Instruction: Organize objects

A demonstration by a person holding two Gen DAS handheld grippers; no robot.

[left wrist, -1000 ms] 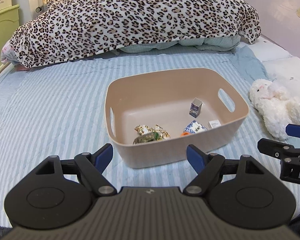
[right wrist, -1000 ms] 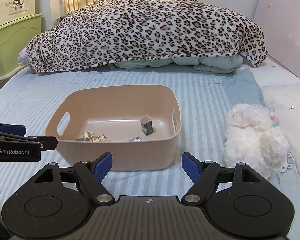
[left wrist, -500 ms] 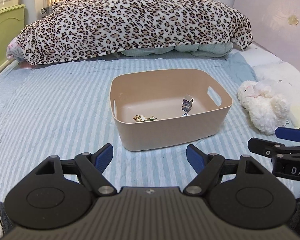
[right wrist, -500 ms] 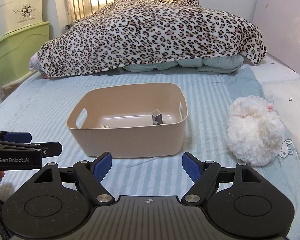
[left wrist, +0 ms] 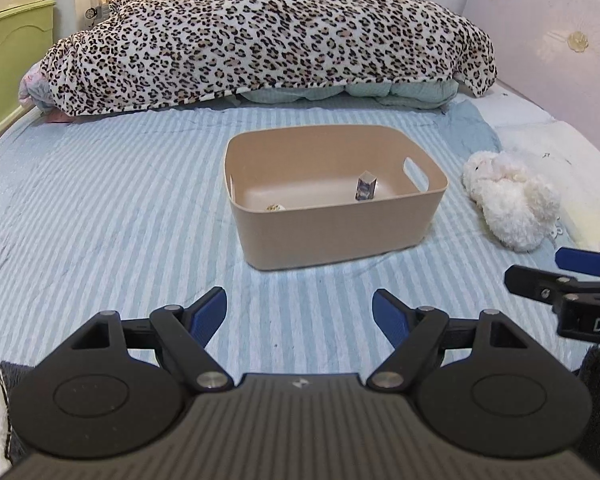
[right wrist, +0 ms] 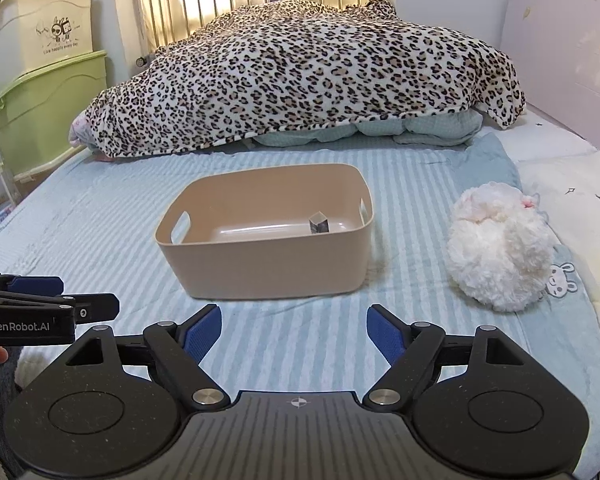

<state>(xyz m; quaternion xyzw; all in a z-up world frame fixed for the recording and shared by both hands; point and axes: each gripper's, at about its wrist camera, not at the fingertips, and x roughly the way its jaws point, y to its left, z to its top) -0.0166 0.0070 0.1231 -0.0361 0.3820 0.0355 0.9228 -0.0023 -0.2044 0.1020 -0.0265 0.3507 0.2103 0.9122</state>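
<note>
Both grippers hang over the striped bedsheet (left wrist: 100,216), fingers spread wide, nothing held. The left gripper (left wrist: 299,312) sees the beige bin (left wrist: 332,236) at twelve o'clock, a small upright carton (left wrist: 365,186) inside and a patterned scrap (left wrist: 275,208) peeking over the near wall. The right gripper (right wrist: 294,330) sees only the carton; the wall hides the rest. Bare sheet lies between fingers and bin. The white plush toy (right wrist: 500,252) sits at two o'clock, apart from the bin.
</note>
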